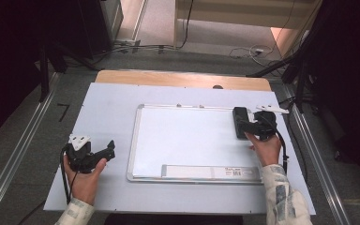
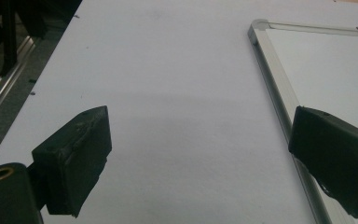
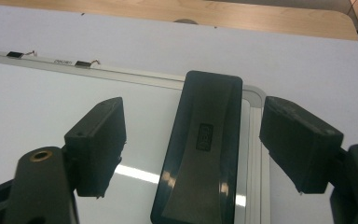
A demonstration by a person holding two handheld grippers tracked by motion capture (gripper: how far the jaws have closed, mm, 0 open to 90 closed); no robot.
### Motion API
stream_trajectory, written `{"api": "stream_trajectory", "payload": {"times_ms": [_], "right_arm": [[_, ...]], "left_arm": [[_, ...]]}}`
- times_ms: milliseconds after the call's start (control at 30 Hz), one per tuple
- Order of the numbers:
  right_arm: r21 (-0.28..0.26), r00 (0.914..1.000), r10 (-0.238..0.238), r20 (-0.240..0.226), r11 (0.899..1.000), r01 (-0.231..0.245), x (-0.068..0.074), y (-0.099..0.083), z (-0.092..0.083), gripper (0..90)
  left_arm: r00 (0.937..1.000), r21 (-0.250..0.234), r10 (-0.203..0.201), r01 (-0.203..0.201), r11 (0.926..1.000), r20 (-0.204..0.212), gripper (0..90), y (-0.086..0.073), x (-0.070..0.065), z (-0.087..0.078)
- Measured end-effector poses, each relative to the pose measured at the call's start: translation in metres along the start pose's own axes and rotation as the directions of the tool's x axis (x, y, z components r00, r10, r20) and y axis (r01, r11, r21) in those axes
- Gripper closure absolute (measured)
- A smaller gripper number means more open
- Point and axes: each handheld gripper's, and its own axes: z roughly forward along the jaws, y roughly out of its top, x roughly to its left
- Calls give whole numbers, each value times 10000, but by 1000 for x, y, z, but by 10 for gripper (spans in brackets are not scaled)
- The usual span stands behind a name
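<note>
A black eraser (image 1: 239, 117) lies on the top right corner of a white whiteboard (image 1: 187, 136) with a silver frame. My right gripper (image 1: 244, 126) is open, its jaws reaching from the right over the eraser. In the right gripper view the eraser (image 3: 205, 154) lies lengthwise between the two jaws of the right gripper (image 3: 193, 112), with a gap on each side. My left gripper (image 1: 108, 149) is held open and holds nothing, over the mat left of the board. In the left gripper view the left gripper (image 2: 200, 116) faces bare mat, with the whiteboard's frame (image 2: 270, 65) beside its right jaw.
The board lies on a pale mat (image 1: 108, 108) that covers a wooden table (image 1: 183, 78). A grey strip with a label (image 1: 211, 172) runs along the board's near edge. Metal rails (image 1: 23, 145) flank the table on the floor, and cables (image 1: 248, 51) lie beyond it.
</note>
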Motion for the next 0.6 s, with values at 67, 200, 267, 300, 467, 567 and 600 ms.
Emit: {"api": "stream_trajectory", "payload": {"times_ms": [67, 200, 267, 300, 467, 567, 600], "right_arm": [[-58, 10000, -4, -15, 10000, 4, 0, -2, -4, 208], [-206, 10000, -65, -23, 9998, 64, -4, -7, -12, 202], [-221, 9999, -100, 13, 9997, 100, -5, -8, -15, 199], [-248, 10000, -75, 1, 9997, 75, -7, -10, -18, 198], [-425, 9999, -80, -85, 9991, 76, -12, -16, -28, 193], [-523, 9998, -137, -116, 9985, 131, -16, -20, -34, 193], [-543, 9998, -115, -139, 9985, 107, -18, -22, -37, 193]], "left_arm": [[10000, 7, -32, 32, 10000, 3, 64, 0, 1, 0], [9999, 61, -128, 128, 9999, 18, 64, 0, 3, 0], [9999, 51, -163, 163, 9999, 11, 64, 0, 3, 0], [9999, 63, -157, 157, 9999, 13, 64, 1, 3, 0], [9999, 91, -146, 146, 9999, 9, 64, 1, 4, 1], [9997, 41, -240, 240, 9997, -14, 64, 1, 4, 0], [9997, 53, -251, 251, 9997, -33, 64, 1, 5, 0]]}}
